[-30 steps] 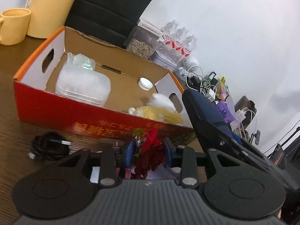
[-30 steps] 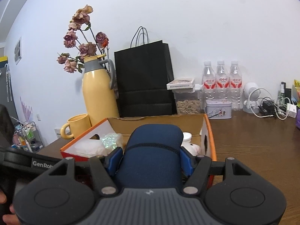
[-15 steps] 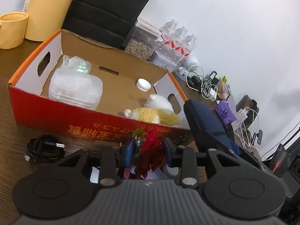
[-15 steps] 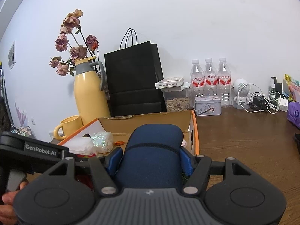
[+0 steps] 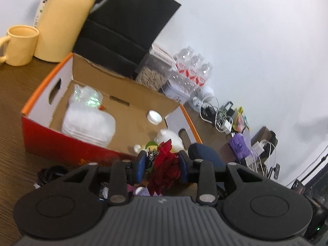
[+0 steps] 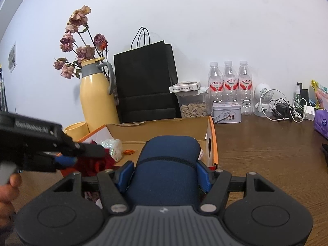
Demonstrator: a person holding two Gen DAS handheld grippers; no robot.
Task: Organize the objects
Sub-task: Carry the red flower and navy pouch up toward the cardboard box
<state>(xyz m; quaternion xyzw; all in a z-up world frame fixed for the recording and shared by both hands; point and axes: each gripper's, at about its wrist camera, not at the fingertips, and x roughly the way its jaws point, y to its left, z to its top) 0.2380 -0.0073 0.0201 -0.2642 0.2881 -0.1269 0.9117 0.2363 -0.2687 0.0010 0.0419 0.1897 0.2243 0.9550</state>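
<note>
The red flower (image 5: 164, 164) sits pinched between my left fingers (image 5: 139, 165), the navy roll (image 6: 170, 164) clamped between my right fingers (image 6: 125, 174); just ahead, the cardboard box (image 5: 41, 129) already holds several things, both of mine not yet in.

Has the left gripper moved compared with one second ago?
Yes. In the right wrist view the left gripper, shut on the red flower, has come forward to the cardboard box.
</note>
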